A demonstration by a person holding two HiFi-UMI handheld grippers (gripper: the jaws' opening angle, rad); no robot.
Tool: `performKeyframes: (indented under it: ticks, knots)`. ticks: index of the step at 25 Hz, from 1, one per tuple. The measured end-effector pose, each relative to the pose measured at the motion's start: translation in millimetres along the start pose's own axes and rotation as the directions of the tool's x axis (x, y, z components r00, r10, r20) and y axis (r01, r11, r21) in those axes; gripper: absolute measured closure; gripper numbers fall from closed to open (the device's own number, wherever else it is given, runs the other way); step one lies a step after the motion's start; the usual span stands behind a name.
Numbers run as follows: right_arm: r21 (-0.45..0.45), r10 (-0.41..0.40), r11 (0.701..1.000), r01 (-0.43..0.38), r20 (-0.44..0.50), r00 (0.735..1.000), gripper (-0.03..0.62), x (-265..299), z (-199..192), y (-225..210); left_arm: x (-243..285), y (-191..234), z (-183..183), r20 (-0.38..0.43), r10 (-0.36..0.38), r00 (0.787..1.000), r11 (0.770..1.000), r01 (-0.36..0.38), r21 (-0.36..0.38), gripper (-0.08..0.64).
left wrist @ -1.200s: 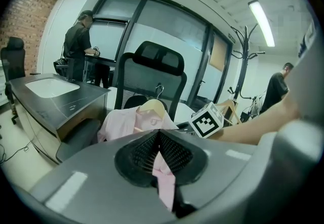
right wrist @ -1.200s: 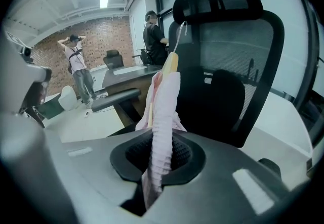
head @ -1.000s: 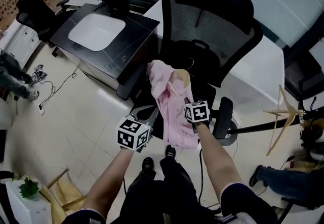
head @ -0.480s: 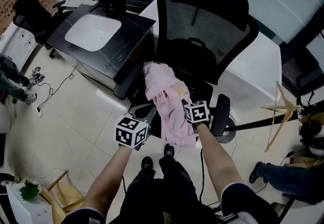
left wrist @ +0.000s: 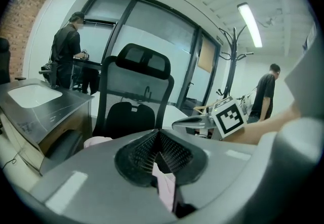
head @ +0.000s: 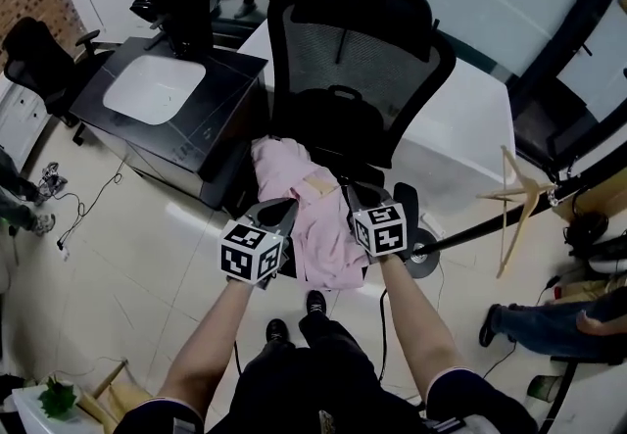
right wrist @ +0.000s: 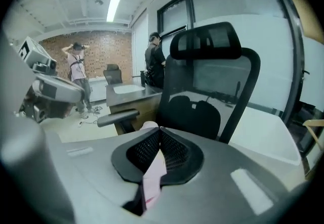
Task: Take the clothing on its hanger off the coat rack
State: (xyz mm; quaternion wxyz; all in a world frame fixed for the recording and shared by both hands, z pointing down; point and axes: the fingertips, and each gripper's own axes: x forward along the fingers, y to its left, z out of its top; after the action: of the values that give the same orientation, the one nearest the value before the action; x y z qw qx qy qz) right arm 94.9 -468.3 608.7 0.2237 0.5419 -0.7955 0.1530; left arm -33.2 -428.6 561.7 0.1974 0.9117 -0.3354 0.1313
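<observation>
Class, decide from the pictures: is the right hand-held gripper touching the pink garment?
Touching. In the right gripper view the right hand-held gripper has just been closing its jaws, and they now pinch a fold of the pink garment.

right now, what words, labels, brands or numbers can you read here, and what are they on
No readable text in any view.
The left marker cube and the right marker cube carry only black-and-white square patterns, no letters or digits.
The pink garment and the office chair show no print or brand.
</observation>
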Motion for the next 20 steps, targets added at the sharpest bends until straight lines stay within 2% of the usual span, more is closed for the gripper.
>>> performKeyframes:
  ticks: [6, 12, 20]
  knots:
    - [-0.052, 0.007, 0.999, 0.002, 0.171, 0.985, 0.591, -56.9, 67.1, 11.6, -0.7, -24.3, 32.6, 0.052, -0.052, 0.997, 0.997, 0.049, 0.056, 0.548]
    - [-0.059, 0.050, 0.998, -0.033, 0.320, 0.946, 0.591, -103.3, 120.7, 24.9, -10.6, -41.7, 70.9, 0.099, -0.097, 0.990, 0.990, 0.086, 0.110, 0.548]
    - [-0.093, 0.092, 0.994, -0.062, 0.371, 0.924, 0.591, -137.7, 146.6, 44.7, -32.5, -62.8, 111.2, 0.169, -0.152, 0.974, 0.978, 0.123, 0.168, 0.548]
